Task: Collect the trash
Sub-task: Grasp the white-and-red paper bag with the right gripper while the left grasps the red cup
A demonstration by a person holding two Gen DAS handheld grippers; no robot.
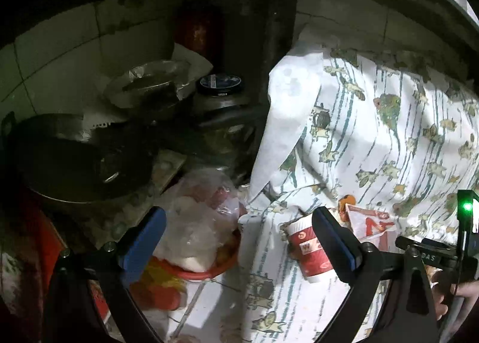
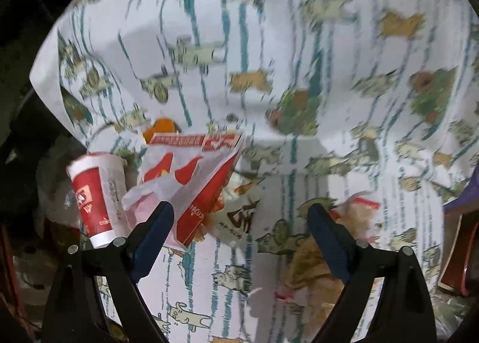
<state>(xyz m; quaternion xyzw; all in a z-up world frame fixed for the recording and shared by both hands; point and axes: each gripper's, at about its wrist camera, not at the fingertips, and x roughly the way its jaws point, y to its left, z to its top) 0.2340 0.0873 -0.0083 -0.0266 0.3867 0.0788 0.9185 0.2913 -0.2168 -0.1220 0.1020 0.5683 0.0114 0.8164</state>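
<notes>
Both tools, left tool (image 1: 239, 241) and right tool (image 2: 241, 238), gape empty above a light, crushable paper cup (image 2: 97, 196) and flimsy wrapper (image 2: 191, 178) on the cloth-covered surface (image 2: 269, 43); pinch gently mid-body.

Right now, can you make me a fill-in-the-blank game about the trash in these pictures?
1. The paper cup is white and ____.
2. The cup lies on a cloth printed with cartoon ____.
3. The right gripper has its jaws ____, with nothing pinched.
4. Beside the cloth, a clear plastic bag sits in a ____ bowl.

Missing words: red; animals; open; red
</notes>
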